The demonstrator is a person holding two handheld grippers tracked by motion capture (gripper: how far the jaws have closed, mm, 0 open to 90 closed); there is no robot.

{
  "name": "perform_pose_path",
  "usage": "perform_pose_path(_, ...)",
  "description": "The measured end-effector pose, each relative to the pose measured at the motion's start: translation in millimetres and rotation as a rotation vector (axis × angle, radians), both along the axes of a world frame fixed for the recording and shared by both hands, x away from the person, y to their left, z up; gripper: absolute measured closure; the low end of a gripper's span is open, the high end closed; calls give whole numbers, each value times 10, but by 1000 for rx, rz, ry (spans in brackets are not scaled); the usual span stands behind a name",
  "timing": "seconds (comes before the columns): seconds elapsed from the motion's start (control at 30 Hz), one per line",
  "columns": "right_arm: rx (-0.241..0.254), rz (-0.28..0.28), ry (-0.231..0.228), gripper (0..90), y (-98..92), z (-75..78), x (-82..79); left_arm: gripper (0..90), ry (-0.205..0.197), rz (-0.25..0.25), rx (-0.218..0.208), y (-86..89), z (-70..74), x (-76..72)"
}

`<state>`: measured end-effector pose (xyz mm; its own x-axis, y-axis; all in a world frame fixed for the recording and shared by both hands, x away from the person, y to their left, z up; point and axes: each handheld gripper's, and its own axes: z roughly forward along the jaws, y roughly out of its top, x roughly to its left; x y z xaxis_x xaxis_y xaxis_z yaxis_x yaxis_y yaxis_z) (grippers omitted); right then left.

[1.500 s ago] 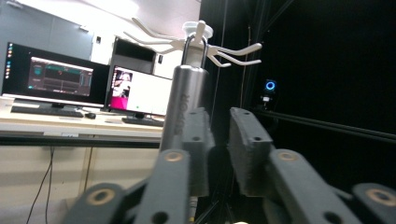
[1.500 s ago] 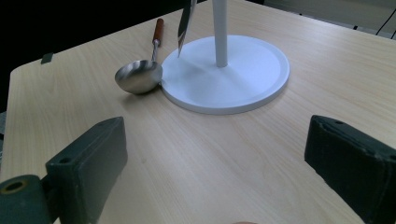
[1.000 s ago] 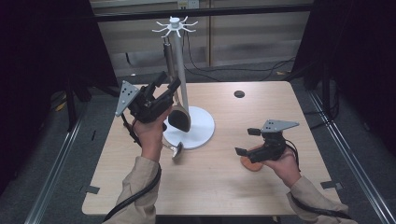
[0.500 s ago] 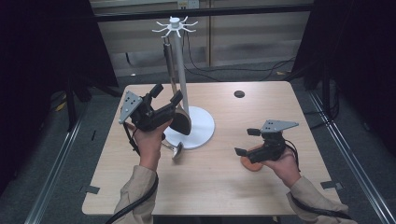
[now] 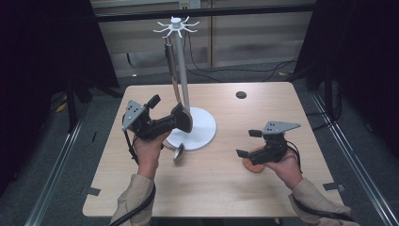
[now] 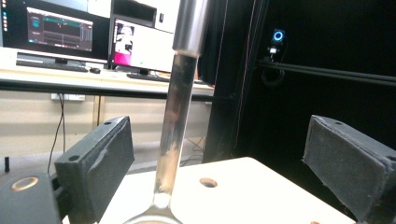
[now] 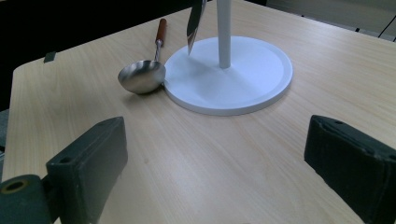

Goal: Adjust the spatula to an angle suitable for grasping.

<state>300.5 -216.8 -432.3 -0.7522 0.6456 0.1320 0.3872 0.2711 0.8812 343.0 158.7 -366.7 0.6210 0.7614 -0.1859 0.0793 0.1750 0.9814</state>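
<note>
A white stand (image 5: 182,70) with hooks at its top rises from a round base (image 5: 203,128). From one hook hangs a metal utensil (image 5: 172,70), its steel shaft (image 6: 175,130) straight up between the jaws of my left gripper (image 5: 169,109). Those jaws have just been opening and now stand wide, with neither pad touching the shaft. A steel ladle (image 7: 140,77) with a brown handle lies on the table against the base's rim. My right gripper (image 5: 248,143) is low over the table at the right, open, with nothing between its fingers (image 7: 93,158).
An orange-brown round thing (image 5: 254,165) lies under the right hand. A small dark hole (image 5: 241,94) sits in the tabletop behind it. Bare wood stretches between the base and the right gripper. Monitors stand on a desk beyond the table's far side.
The left hand has sunk along the hanging utensil and its jaws have spread apart off the shaft. The utensil stays on its hook. The right hand has kept still.
</note>
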Motion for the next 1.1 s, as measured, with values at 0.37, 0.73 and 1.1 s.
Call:
perform_pose_path(0.37, -4, 9, 0, 58, 16, -5, -4, 53, 58, -15, 55, 54, -194, -56)
perform_pose_path(0.73, -7, 23, 2, 64, 36, -6, -11, 43, 148, -38, 111, 142, -404, -114)
perform_pose_path(1.1, -13, 38, 2, 69, 58, -19, -15, 46, 247, -49, 213, 196, -644, -158)
